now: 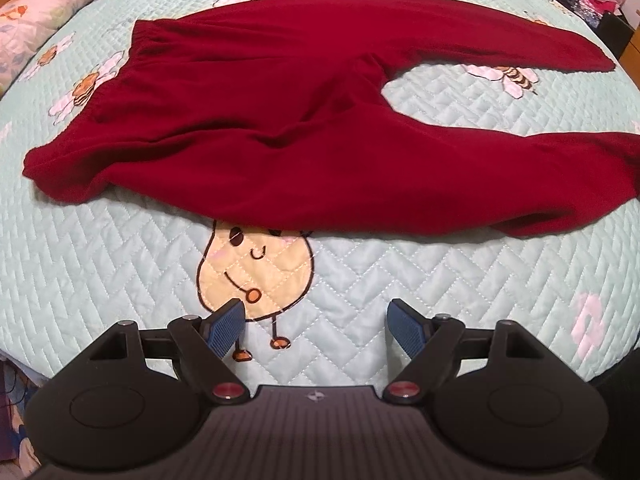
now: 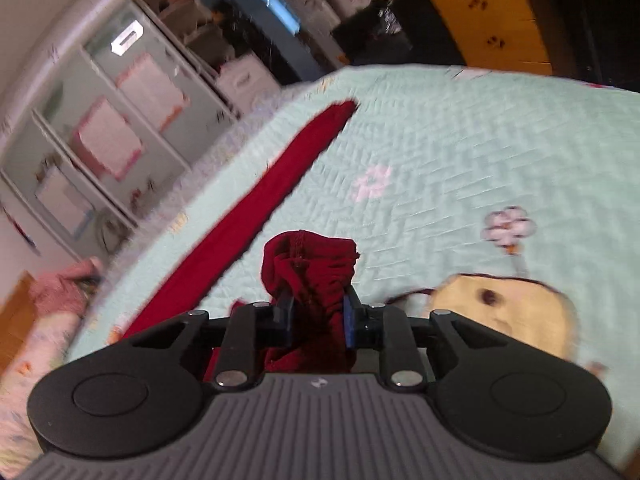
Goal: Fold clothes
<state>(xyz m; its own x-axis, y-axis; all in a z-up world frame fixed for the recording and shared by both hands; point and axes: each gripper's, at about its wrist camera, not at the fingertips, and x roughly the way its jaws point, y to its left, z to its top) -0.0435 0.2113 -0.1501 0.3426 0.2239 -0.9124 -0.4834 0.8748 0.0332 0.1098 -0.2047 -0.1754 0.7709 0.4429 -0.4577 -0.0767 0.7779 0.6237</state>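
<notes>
Trousers (image 1: 304,120), red, lay spread on quilted bed (image 1: 400,264). Right gripper (image 2: 318,316) pinched bunched cuff; left gripper (image 1: 316,328) hung spread, empty. Advisable: carry cuff straight toward waistband, legs aligned

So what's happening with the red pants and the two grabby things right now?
red pants: spread flat on the quilt, one leg end bunched and pinched.
left hand-held gripper: open, empty, over the quilt.
right hand-held gripper: shut on the bunched leg end.
</notes>
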